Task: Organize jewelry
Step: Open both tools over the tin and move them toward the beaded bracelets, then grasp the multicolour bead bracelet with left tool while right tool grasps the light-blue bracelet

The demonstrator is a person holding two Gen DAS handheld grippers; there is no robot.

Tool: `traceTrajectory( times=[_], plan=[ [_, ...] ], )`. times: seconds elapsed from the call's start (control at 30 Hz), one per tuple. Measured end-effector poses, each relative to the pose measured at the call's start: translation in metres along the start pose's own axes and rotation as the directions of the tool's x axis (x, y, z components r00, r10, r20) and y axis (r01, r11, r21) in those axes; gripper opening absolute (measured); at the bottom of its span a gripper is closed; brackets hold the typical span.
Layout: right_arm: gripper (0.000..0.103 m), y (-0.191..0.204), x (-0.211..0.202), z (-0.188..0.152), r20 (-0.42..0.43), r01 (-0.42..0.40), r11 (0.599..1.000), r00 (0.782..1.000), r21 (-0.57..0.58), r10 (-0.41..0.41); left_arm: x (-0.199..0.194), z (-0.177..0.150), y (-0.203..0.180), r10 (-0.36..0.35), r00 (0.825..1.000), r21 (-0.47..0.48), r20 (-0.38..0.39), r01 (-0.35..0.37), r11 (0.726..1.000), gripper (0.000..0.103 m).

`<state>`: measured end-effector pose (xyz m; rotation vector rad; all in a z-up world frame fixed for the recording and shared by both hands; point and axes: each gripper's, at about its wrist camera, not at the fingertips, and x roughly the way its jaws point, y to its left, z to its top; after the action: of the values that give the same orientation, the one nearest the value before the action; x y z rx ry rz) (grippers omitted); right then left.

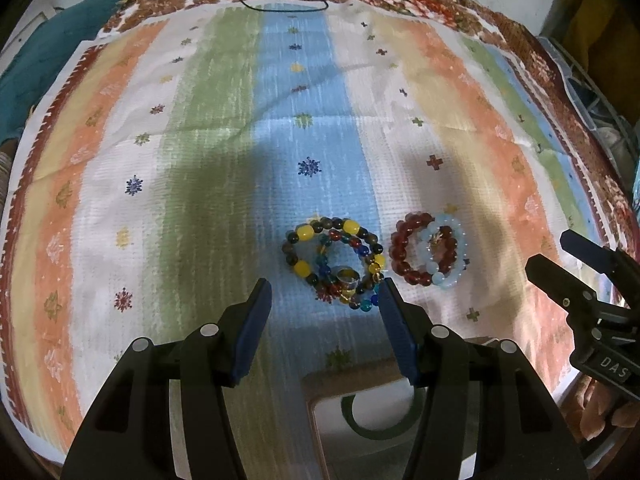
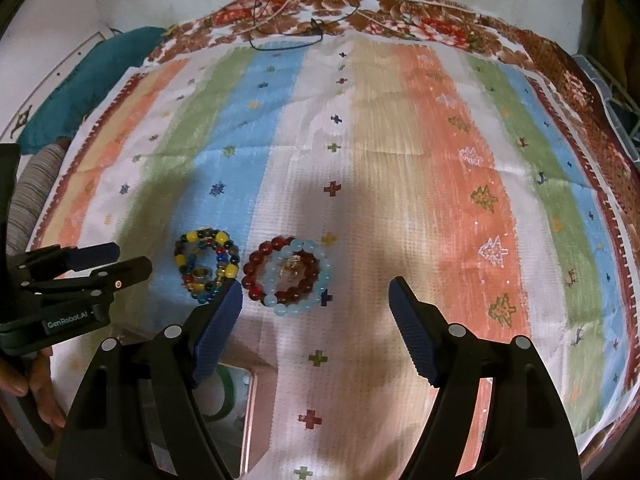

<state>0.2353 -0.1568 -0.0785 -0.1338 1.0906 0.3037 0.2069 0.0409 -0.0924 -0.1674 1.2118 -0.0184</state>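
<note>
Two clusters of beaded bracelets lie side by side on a striped pastel woven cloth (image 1: 200, 152) that covers the table. Nearer the left gripper (image 1: 325, 304) lies the multicoloured cluster of yellow, dark and blue glass-bead bracelets (image 1: 334, 262), resting on the cloth's blue stripe; a small metal ring (image 1: 346, 278) sits inside its loops. Just beside this cluster, apart from it by a narrow strip of cloth, lies the second cluster: a dark red bead bracelet (image 1: 412, 248) overlapped by a pale blue translucent bead bracelet (image 1: 444, 252). A small gold-toned item lies inside the pale blue loop, too blurred to identify. All bracelets lie flat as closed rings, so no long axis or pointing direction can be told.

The left gripper hovers on the near side of the multicoloured cluster with its blue-padded jaws spread wide and nothing between them; its right pad overlaps the cluster's near edge in the left wrist view, and contact cannot be judged. The right gripper (image 2: 316, 300) likewise stands with jaws wide apart and empty, its left pad covering part of the gap between the clusters.

A pale box with a dark green ring shape (image 1: 376, 416), near side of the multicoloured cluster, is largely hidden behind the gripper bodies and cut off below. At the cloth's far edge lie thin dark cords (image 2: 280, 36), partly out of frame.
</note>
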Motion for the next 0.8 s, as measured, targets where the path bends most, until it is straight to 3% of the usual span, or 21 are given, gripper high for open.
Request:
traceTrajectory(
  times=[0.8],
  plan=[
    [0.076, -0.003, 0.043, 0.009, -0.095, 0.022, 1.0, 0.995, -0.014, -0.024, 0.045, 0.019, -0.002, 0.023, 0.996, 0.049, -0.081, -0.019, 0.999, 0.056]
  ],
)
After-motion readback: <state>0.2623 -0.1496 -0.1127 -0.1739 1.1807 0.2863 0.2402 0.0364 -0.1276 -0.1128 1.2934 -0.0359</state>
